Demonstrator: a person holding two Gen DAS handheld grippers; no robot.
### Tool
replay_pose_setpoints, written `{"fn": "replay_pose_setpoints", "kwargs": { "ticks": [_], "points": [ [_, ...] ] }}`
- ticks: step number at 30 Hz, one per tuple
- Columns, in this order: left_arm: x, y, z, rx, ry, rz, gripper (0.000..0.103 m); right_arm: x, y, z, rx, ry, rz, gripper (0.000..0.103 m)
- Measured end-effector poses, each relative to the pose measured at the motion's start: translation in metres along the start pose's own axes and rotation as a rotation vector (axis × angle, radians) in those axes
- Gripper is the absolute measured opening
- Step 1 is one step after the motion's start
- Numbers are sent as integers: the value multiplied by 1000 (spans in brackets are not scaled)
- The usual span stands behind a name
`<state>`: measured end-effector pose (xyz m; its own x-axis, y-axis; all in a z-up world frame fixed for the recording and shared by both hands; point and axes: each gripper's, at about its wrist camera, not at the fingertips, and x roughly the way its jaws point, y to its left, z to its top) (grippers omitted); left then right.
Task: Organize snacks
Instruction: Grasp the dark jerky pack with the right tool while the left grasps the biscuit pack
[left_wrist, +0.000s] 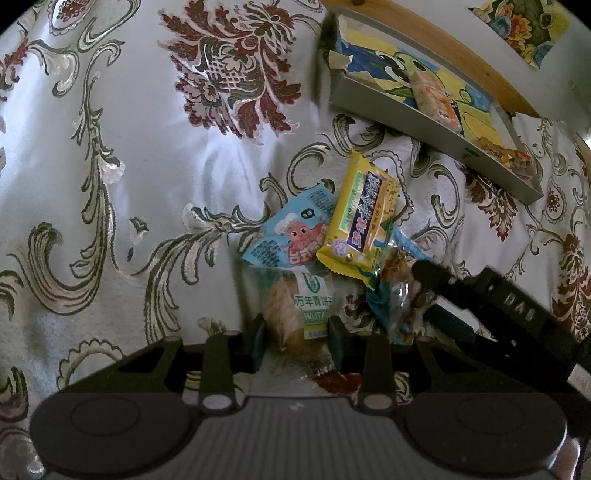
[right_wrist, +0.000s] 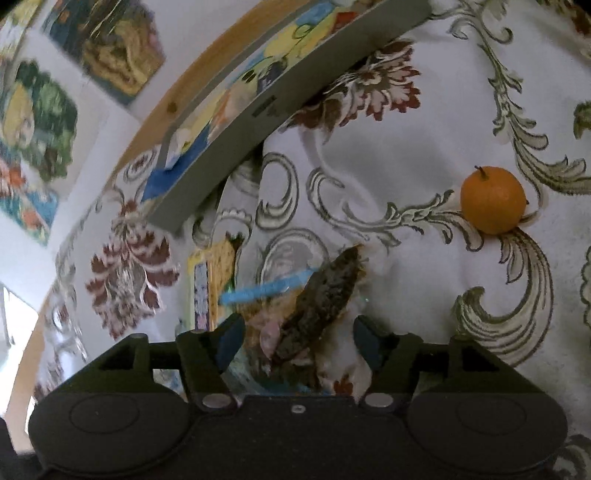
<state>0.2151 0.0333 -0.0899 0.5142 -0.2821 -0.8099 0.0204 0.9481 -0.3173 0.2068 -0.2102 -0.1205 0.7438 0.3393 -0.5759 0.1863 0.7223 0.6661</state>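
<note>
Several snack packets lie heaped on a flowered tablecloth. My left gripper (left_wrist: 296, 341) has its fingers pressed on both sides of a clear biscuit packet with a green label (left_wrist: 295, 314). Beyond it lie a blue octopus packet (left_wrist: 295, 232) and a yellow packet (left_wrist: 364, 221). My right gripper (right_wrist: 299, 341) stands open astride a clear, blue-edged packet with a dark brown snack (right_wrist: 317, 299). The left wrist view shows that gripper (left_wrist: 428, 295) coming in from the right over the same packet (left_wrist: 397, 299). A grey tray (left_wrist: 424, 125) with a cartoon lining holds a few snacks.
The tray (right_wrist: 229, 147) stands at the back near the table's wooden edge and a wall with pictures. An orange fruit (right_wrist: 493, 199) rests on the cloth, right of the pile. The yellow packet (right_wrist: 210, 280) shows left of my right gripper. The cloth is wrinkled.
</note>
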Motion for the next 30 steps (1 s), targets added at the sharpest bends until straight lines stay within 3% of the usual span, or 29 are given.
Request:
{"fn": "replay_pose_setpoints", "kwargs": {
  "ticks": [5,10,23,30],
  "points": [
    [2,-1,1,15,-3,4,38,6,4,6,18,16,-11,80],
    [3,-3,0,31,-6,7,38,16,15,7,-20,24,-71,80],
    [-4,-3,-2,44,-2,6,38,0,4,0,-17,34,-96,56],
    [-10,-7,-8,57,-5,-2,37,-8,2,-5,-9,45,-80,52]
  ]
}}
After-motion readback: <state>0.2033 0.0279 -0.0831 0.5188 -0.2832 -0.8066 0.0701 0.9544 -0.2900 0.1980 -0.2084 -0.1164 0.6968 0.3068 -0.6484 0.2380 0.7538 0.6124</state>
